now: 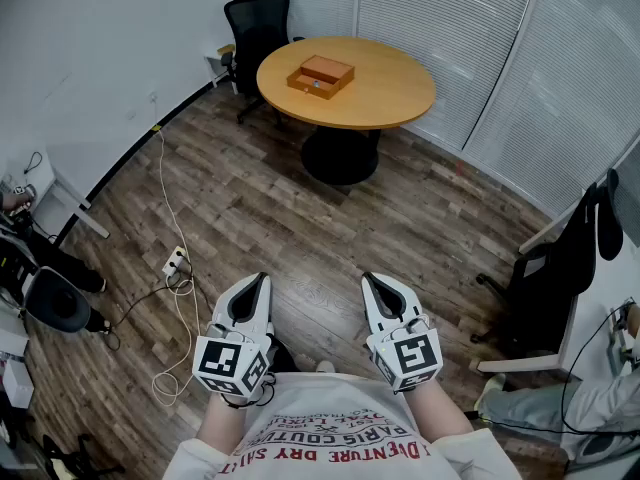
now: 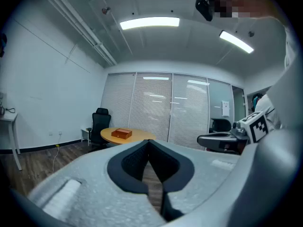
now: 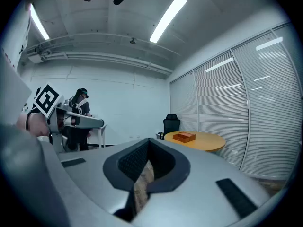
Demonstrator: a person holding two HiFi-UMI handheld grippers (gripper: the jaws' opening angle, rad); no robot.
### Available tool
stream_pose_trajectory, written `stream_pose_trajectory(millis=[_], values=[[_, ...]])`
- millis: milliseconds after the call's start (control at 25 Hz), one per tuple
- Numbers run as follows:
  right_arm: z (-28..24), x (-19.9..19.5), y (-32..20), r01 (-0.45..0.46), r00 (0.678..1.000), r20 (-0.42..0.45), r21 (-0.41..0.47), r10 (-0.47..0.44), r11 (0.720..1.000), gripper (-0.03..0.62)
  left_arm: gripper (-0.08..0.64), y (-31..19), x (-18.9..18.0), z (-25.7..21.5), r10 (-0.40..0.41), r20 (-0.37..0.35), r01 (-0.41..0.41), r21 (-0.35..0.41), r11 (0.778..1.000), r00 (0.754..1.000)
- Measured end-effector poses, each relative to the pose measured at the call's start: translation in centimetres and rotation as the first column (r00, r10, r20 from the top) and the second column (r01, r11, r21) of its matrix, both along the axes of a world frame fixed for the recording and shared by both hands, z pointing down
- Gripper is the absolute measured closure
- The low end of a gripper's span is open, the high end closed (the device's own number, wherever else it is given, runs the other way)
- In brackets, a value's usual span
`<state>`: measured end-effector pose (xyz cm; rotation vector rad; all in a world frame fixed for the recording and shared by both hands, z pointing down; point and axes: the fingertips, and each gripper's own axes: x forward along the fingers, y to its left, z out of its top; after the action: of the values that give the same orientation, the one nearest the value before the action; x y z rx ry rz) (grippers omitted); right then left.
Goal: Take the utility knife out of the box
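Note:
A closed wooden box (image 1: 321,76) lies on the round wooden table (image 1: 390,98) far across the room; the box (image 2: 121,133) also shows small in the left gripper view, and the box (image 3: 184,137) in the right gripper view. No utility knife is visible. My left gripper (image 1: 256,280) and right gripper (image 1: 372,279) are held side by side close to my chest, far from the table, both pointing roughly level toward it. Both are shut with nothing between the jaws.
Black office chairs stand behind the table (image 1: 256,18) and at the right (image 1: 570,268). A white cable and power strip (image 1: 176,262) lie on the wood floor at the left. Another person (image 3: 79,112) stands by a desk. Blinds (image 1: 480,28) line the far wall.

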<state>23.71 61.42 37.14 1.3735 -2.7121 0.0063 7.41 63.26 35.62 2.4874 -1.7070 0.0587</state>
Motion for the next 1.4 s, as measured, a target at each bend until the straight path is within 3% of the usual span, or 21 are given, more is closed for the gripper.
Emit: stream_pose_trajectory(millis=[560,920,1120,1400], values=[[0.9,-2.7,-3.2,-0.039,0.998,-0.039,-0.002,0.039,0.999,0.586,0.566,-3.9,-4.2,1.0,-0.008,0.008,0.008,-0.018,1.000,1.000],[2.7,-4.8,-8.1,-0.131,0.991,-0.010,-0.088,0.131,0.987,0.586,0.566,-9.9,-7.5,2.2,0.062,-0.014,-0.063,-0.047,0.997,0.998],[3.7,-8.4,-12.4,-0.181,0.983,-0.003,-0.120,0.182,0.976,0.586,0.566,-14.4,-11.0,3.0,0.105,-0.028,-0.107,-0.072,0.992,0.994],[3.0,-16.3,-19.1,-0.197,0.980,-0.024,-0.104,0.196,0.975,0.586,0.566,-21.6,-18.0,0.3,0.149,-0.032,-0.149,0.000,0.989,0.988]])
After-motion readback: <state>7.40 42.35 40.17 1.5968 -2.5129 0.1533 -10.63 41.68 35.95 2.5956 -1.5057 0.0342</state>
